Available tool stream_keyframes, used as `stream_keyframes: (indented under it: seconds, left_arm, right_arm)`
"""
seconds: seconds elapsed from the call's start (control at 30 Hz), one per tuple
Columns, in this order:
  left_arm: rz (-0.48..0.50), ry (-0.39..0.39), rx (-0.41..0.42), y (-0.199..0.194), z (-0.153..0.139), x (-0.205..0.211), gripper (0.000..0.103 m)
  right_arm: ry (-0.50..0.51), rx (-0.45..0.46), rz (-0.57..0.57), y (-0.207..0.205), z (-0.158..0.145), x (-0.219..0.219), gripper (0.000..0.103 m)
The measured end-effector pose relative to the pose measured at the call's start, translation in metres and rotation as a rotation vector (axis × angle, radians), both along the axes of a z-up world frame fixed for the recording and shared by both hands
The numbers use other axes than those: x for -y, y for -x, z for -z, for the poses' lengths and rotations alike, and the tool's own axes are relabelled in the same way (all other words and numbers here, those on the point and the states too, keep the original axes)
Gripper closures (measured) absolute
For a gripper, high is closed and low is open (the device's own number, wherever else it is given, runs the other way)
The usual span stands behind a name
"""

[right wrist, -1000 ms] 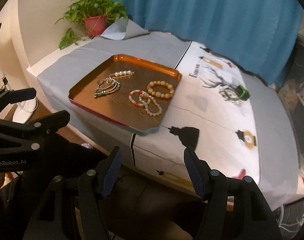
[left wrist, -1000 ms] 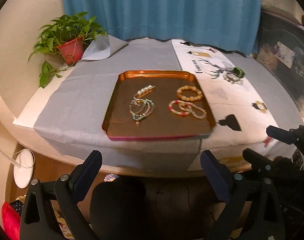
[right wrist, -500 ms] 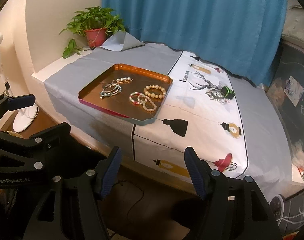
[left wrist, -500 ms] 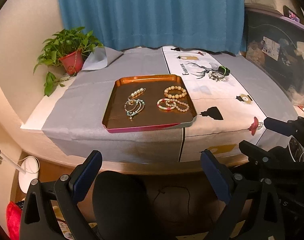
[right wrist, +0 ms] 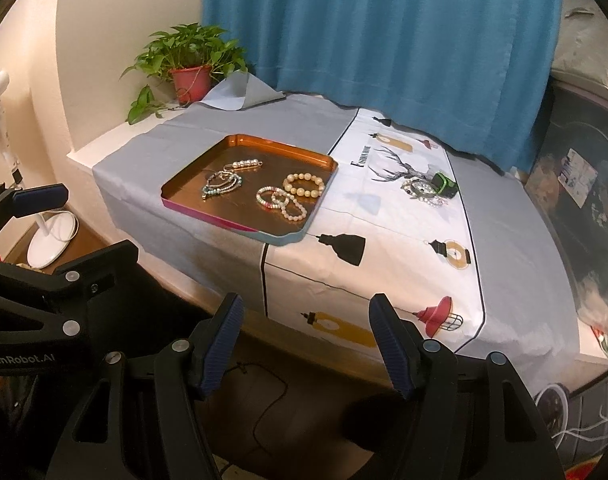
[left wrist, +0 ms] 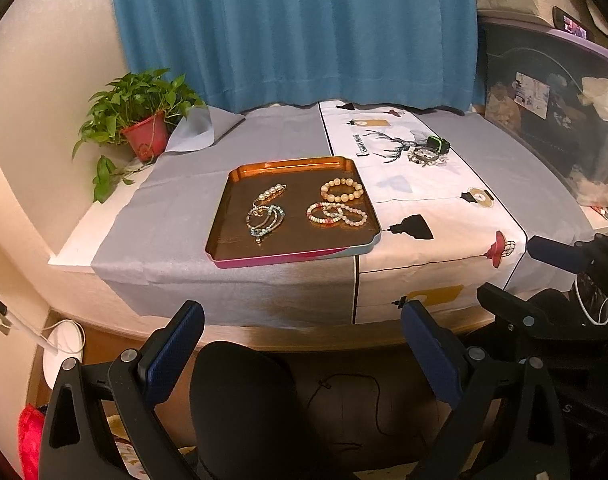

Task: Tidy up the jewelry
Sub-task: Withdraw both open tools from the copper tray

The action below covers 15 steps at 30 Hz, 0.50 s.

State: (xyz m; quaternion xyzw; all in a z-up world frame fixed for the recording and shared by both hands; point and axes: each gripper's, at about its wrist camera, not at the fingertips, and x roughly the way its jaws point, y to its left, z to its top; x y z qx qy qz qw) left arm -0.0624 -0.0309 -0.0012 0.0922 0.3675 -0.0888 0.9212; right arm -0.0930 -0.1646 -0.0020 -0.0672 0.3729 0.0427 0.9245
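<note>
An orange tray (left wrist: 239, 172) (right wrist: 328, 160) lies on the cloth-covered table. In it lie a cream bead bracelet (left wrist: 341, 190) (right wrist: 304, 185), overlapping red and pale bracelets (left wrist: 335, 213) (right wrist: 280, 202), a teal necklace (left wrist: 265, 218) (right wrist: 222, 183) and a pearl clip (left wrist: 272, 191) (right wrist: 243, 164). More jewelry with a green box (left wrist: 431, 151) (right wrist: 431, 189) lies far right on the white runner. My left gripper (left wrist: 302, 350) and right gripper (right wrist: 306, 342) are open and empty, below the table's front edge, well back from the tray.
A potted plant (left wrist: 143, 124) (right wrist: 189, 72) stands at the back left by a blue curtain (left wrist: 295, 32). A black chair back (left wrist: 243, 408) is under my left gripper. A white fan base (right wrist: 51, 236) sits on the floor at left. A dark bin (left wrist: 552, 112) stands at right.
Both grippers have pulled back and upward from the table, so the tray looks smaller and farther. Nothing on the table has moved. Both grippers stay open.
</note>
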Motion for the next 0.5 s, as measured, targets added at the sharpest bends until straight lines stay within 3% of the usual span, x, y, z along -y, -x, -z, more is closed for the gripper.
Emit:
stream_keyframes:
  seconds: [0.5]
  left_arm:
    - [0.003, -0.009, -0.002, 0.0043, 0.0001, 0.0021, 0.005]
  right_arm:
    - [-0.002, 0.004, 0.005, 0.0041, -0.0012, 0.0020, 0.036]
